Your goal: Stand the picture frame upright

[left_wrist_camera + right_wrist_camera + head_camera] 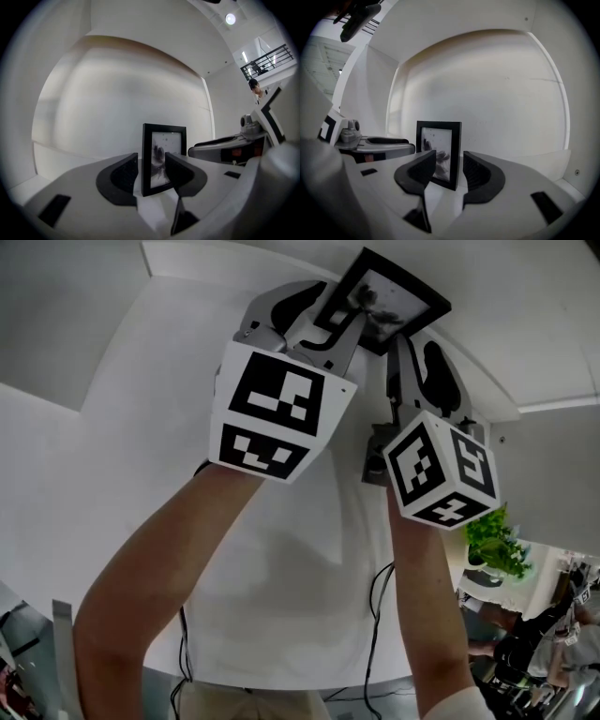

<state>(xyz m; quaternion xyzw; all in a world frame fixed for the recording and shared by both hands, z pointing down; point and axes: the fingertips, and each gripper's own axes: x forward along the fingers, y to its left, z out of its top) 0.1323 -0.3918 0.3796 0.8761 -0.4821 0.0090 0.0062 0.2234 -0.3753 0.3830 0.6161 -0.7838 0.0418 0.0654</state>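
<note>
Black, thin-edged and rectangular, the picture frame (pixel 389 301) stands upright on its short side on the matte white tabletop (pixel 281 549). It is just in front of a smooth white back panel (pixel 117 93) that curves round behind it. Its glossy pane covers a pale print with a dark, smudgy figure in the middle.

My left gripper (pixel 152 171) and my right gripper (pixel 449 171) are both grey plastic shells with ribbed black pads, each carrying a white cube with black square markers. They come at the frame from either side, near each other. From the head view, the left marker cube (pixel 277 409) covers most of the left gripper, and only the frame's upper part shows past the two. A thin black cable (pixel 375 615) runs along the table by my right forearm. A leafy green plant (pixel 492 540) stands off beyond the table's edge, well apart from the frame.

My left jaws are partly apart around one upright edge of the frame; white shows between the left pad (pixel 124 176) and the moulding, so nothing is clamped. My right jaws are apart too, set around the other upright edge with a clear gap at the right pad (pixel 480 173), holding nothing.
</note>
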